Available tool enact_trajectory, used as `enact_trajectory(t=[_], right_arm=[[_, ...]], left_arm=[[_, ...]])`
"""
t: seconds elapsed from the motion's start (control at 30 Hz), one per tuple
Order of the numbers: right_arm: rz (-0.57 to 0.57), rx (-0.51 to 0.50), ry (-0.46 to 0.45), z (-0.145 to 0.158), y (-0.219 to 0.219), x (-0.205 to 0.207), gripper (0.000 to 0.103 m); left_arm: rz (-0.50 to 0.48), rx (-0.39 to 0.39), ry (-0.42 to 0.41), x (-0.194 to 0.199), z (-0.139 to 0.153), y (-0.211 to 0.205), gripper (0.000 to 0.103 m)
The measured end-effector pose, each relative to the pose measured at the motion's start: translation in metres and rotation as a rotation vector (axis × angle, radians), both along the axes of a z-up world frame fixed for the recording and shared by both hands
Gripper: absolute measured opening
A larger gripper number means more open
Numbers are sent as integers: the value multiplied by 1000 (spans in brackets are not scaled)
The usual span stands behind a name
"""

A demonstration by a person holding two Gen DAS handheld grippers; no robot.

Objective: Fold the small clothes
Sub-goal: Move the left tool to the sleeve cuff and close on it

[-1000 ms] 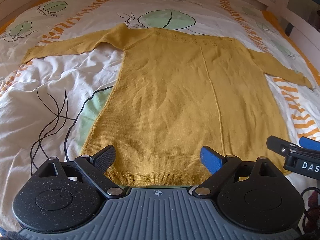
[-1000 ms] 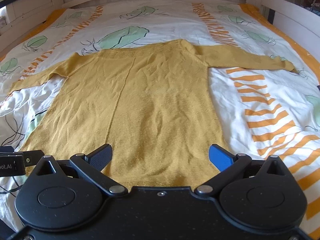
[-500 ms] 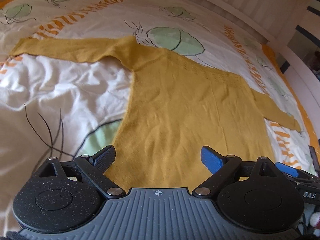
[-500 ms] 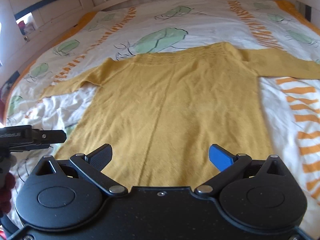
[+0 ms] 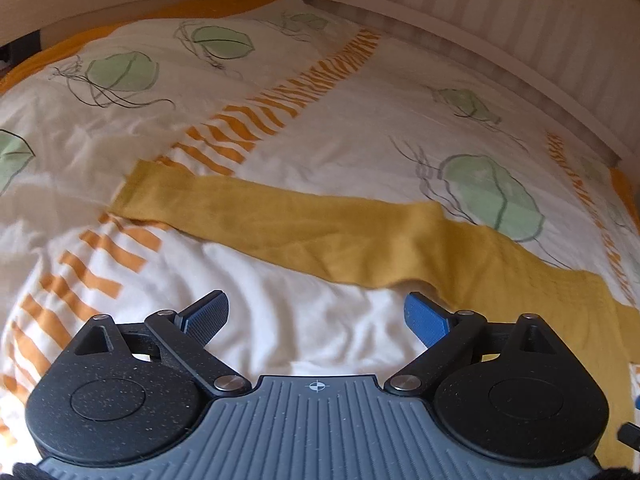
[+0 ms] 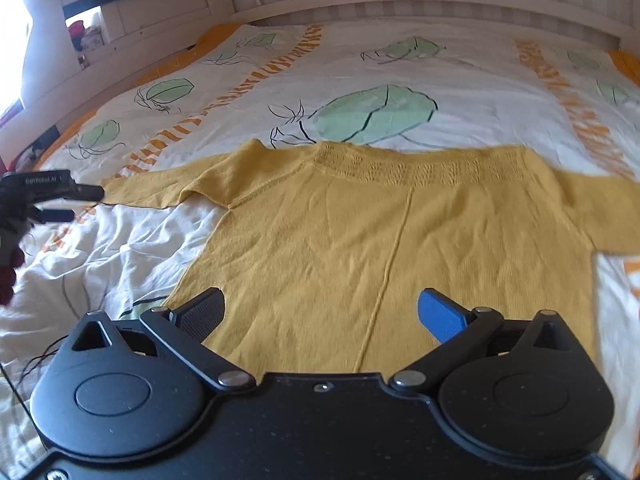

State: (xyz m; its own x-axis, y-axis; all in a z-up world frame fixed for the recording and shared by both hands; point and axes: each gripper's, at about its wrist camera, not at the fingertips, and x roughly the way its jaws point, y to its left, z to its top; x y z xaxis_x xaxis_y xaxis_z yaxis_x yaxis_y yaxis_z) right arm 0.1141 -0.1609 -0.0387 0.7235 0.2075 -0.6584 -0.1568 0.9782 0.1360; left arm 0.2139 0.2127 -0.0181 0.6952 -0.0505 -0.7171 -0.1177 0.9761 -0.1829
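Presently, left wrist view: left gripper spread wide, holding nothing, over bare duvet just short of the sleeve, which lies flat and straight. Advice — take the cuff squarely, lift little, fold inward.

Right wrist view: right gripper likewise wide and empty, above the sweater body — spread flat, unfolded. It could pin the body to stop dragging.

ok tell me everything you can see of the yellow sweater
The yellow sweater is a mustard, fine-knit top with long sleeves, an openwork band below the neckline and a raised seam down the middle. It lies flat and unfolded on the patterned bedspread, sleeves spread sideways. The left sleeve stretches out ahead of the open left tongs; nothing grips it.
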Motion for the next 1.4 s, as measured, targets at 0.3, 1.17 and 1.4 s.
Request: enact_trajectory(t=[0.3, 1.17, 1.4], right_arm=[[27, -40, -42, -12, 35, 47, 102], [86, 61, 41, -37, 46, 76, 102], [24, 95, 46, -37, 6, 62, 102]], left_arm=[[169, 27, -19, 62, -15, 105, 94], [127, 53, -15, 120, -23, 116, 6], [13, 3, -97, 117, 46, 48, 6]])
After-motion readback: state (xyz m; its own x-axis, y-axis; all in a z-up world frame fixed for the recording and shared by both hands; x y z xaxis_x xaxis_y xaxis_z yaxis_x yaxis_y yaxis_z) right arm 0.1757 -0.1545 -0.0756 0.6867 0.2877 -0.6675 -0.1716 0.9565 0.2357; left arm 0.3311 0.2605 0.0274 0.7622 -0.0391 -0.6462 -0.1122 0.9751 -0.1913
